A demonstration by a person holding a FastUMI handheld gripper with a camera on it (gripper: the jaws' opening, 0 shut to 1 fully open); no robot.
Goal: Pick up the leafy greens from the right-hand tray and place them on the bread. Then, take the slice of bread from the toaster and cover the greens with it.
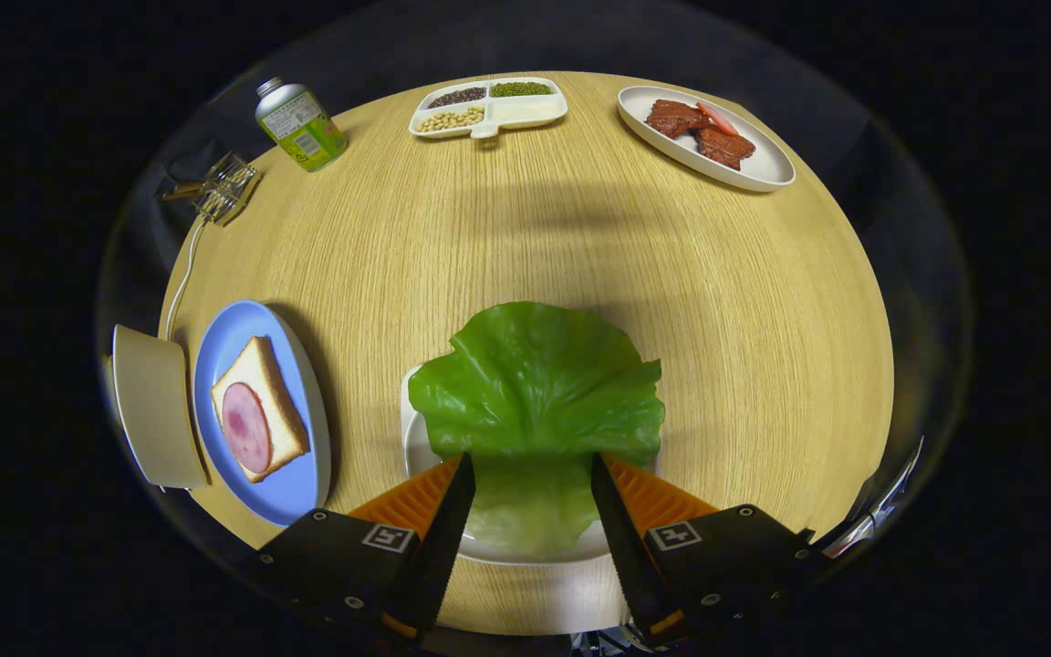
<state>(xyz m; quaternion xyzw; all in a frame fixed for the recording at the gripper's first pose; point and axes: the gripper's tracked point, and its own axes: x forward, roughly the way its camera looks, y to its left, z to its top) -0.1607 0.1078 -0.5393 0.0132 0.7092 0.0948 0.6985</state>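
jaws spread on either side of the lettuce leaf (535,383) over its white tray (416,447)

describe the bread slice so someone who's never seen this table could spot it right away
On the round wooden table, look to the left of the gripper, whose open fingers straddle a lettuce leaf. There a blue plate holds the bread slice, the only item topped with a round pink ham slice.
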